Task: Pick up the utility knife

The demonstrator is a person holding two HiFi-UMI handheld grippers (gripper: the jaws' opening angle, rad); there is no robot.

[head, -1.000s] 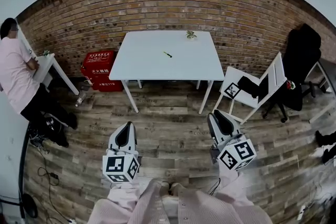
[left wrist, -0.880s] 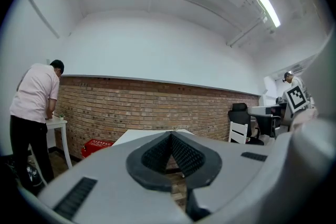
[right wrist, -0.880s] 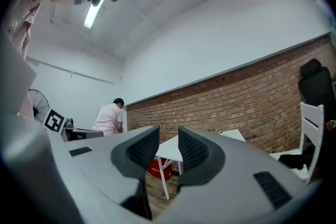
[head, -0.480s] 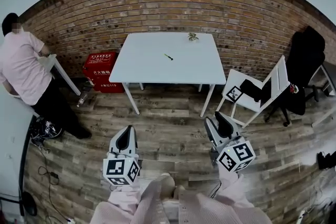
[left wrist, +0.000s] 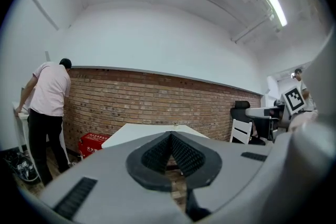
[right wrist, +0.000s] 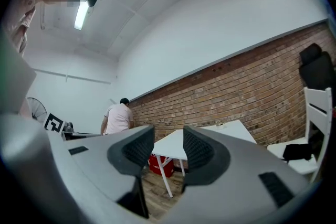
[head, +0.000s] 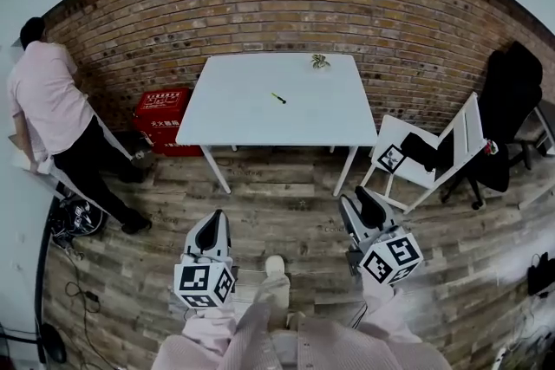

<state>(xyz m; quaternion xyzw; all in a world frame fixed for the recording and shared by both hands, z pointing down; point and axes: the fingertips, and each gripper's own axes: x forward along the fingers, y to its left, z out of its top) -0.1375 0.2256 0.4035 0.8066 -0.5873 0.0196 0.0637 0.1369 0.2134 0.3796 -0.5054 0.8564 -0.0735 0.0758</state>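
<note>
The utility knife [head: 278, 98], small with a green and dark body, lies near the middle of the white table [head: 227, 115] by the brick wall. Both grippers hang over the wooden floor, well short of the table. My left gripper [head: 213, 221] points at the table, its jaws closed together with nothing between them. My right gripper [head: 359, 204] stands open and empty. In the left gripper view the left gripper [left wrist: 170, 137] shows its pads meeting. In the right gripper view the right gripper [right wrist: 168, 139] shows a clear gap, with the table [right wrist: 220, 131] beyond.
A person in a pink shirt [head: 50, 95] stands at the far left by a small desk. A red box [head: 161, 110] sits under the table's left end. A white chair [head: 431, 153] and a black office chair [head: 510, 87] stand at the right. A small plant [head: 319, 61] is on the table's far edge.
My right gripper's jaws have spread apart. Both grippers have edged forward towards the table. The person at the left has stood up and turned to the wall.
</note>
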